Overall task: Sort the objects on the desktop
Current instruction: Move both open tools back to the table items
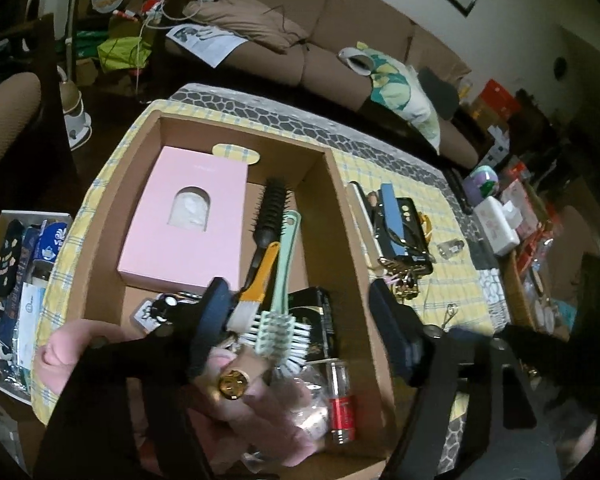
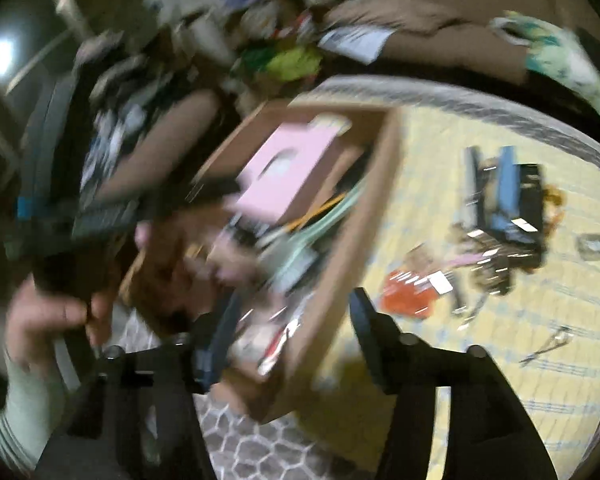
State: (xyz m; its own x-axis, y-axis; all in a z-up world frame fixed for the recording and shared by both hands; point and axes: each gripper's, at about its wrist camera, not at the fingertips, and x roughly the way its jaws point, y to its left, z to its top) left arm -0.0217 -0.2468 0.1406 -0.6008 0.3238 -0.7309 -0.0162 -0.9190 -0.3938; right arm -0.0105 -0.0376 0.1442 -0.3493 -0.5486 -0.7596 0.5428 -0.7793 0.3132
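Left gripper (image 1: 296, 320) wide, empty, over cardboard box (image 1: 352, 216). Right gripper (image 2: 296, 336) wide, empty; desktop clutter (image 2: 504, 216) ahead-right, nearer right hand.

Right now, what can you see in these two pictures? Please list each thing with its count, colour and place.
cardboard box: one, brown, on the table
pink box: one, pink, inside the cardboard box, far left part
round hairbrush: one, black, in the cardboard box
mint brush: one, pale green, beside the black one
orange-handled brush: one, white bristles, same pile
tablecloth: one, yellow check, under everything
black and blue pile: several items, right of the cardboard box
sofa: one, brown, behind the table
left hand-held gripper: one, black, open above the cardboard box
right hand-held gripper: one, black, open, blurred
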